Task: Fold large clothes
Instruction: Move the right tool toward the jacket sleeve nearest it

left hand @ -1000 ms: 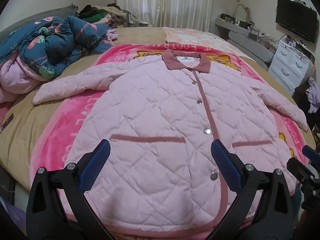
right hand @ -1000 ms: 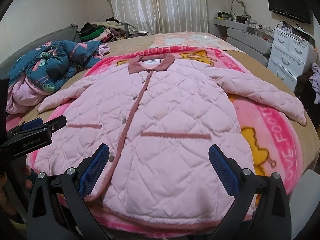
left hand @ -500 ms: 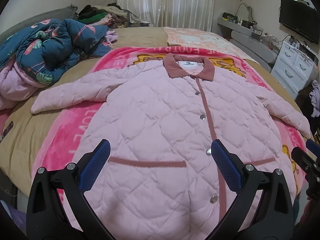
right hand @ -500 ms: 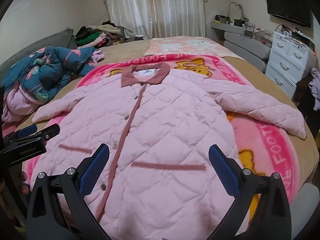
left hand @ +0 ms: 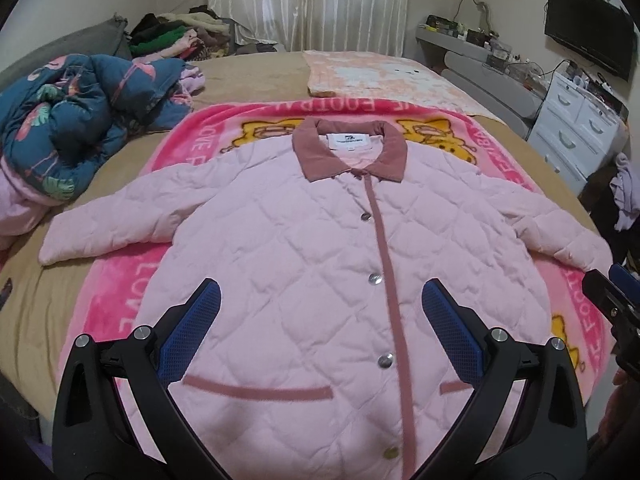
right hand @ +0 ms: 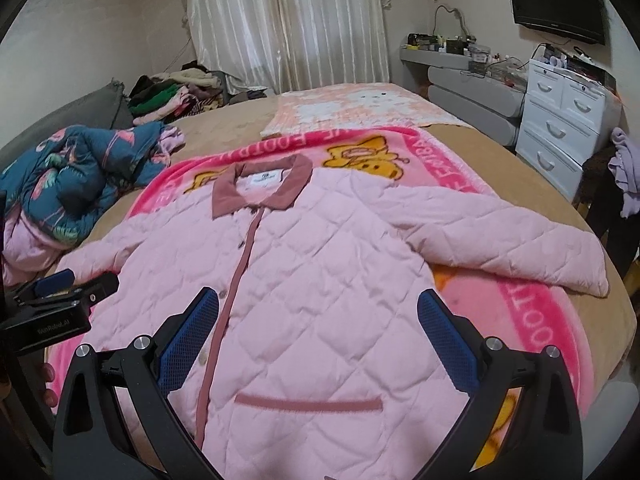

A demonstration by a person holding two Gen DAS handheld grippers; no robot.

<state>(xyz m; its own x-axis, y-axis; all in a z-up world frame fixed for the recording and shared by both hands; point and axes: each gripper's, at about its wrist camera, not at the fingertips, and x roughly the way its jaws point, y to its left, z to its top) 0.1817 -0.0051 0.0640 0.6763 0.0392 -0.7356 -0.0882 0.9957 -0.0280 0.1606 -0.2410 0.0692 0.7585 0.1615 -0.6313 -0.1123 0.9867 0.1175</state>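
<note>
The far cuff of the right sleeve (right hand: 576, 264) was shown fully only by the right wrist view, the left sleeve (left hand: 120, 220) only by the left. The pink quilted jacket (left hand: 304, 264) was laid flat, buttoned, collar (left hand: 348, 152) away (mauve trim throughout), on a pink blanket (left hand: 116, 304) on the bed. The left gripper (left hand: 320, 320) and right gripper (right hand: 318, 320) were held spread above it, empty.

White curtains (right hand: 288, 24) are hanging at twelve o'clock behind the bed (right hand: 500, 152); a white drawer chest (right hand: 560, 128) is standing at two o'clock, a wall television (right hand: 556, 0) hanging above it.
</note>
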